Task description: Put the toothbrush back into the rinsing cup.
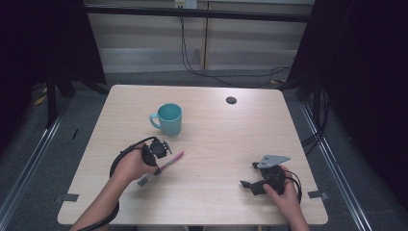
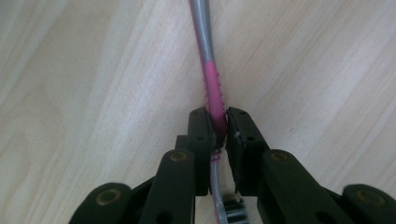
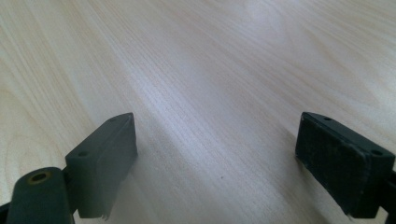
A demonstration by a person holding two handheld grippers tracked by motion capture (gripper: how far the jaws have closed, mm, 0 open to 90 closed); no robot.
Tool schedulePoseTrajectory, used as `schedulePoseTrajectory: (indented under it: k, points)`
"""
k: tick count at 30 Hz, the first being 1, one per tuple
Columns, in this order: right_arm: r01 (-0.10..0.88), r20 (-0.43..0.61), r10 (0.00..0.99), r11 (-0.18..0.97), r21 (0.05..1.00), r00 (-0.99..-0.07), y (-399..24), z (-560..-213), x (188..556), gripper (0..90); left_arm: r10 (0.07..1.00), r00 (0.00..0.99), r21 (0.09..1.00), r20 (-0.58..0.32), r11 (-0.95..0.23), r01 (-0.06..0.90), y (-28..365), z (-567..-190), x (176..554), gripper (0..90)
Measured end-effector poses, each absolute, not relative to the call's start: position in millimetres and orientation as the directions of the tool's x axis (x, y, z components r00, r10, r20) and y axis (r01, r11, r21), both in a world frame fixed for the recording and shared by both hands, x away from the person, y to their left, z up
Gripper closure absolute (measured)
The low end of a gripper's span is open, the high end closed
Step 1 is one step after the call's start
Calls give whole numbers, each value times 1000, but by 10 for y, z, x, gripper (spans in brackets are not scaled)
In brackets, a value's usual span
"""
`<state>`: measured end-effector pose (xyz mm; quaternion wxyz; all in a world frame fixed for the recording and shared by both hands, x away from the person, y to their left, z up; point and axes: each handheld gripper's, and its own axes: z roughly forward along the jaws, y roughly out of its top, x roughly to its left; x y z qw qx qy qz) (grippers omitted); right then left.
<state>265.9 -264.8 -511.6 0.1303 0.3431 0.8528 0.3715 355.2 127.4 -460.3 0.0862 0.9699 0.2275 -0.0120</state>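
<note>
Left gripper (image 2: 218,123) clamped on pink toothbrush (image 2: 213,91), low over the table (image 1: 216,192), left of centre, just below teal mug (image 1: 167,119). Right gripper (image 3: 217,163) wide apart, nothing held, near front right edge. Bare wood between, open middle.

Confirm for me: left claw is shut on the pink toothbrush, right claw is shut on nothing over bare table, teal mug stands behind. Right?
Not quite. The right claw is open, jaws wide apart over bare table, as the right gripper view shows. The left claw is shut on the toothbrush; the teal mug stands behind.
</note>
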Motion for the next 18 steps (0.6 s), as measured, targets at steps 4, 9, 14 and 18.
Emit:
schedulePoseTrajectory:
  k: [4,9,14,18]
  points:
    - [488,33,682,489,723,-731,-2649,-5115,2659,121,428,901,186,-72,-882,434,1259,-4523,3533,802]
    - [503,34,683,503,703,-730,-2636,-5084,2689,144,389,919,202,-68,-897,394,1223,-4428,3494,802]
    - [469,-21,643,580,666,-765,-2565,-4974,2730,196,366,929,199,-61,-907,370,1159,-4392,3467,802]
    - [440,-43,594,641,629,-803,-2445,-4824,2786,209,351,935,192,-46,-916,353,1102,-4385,3459,802]
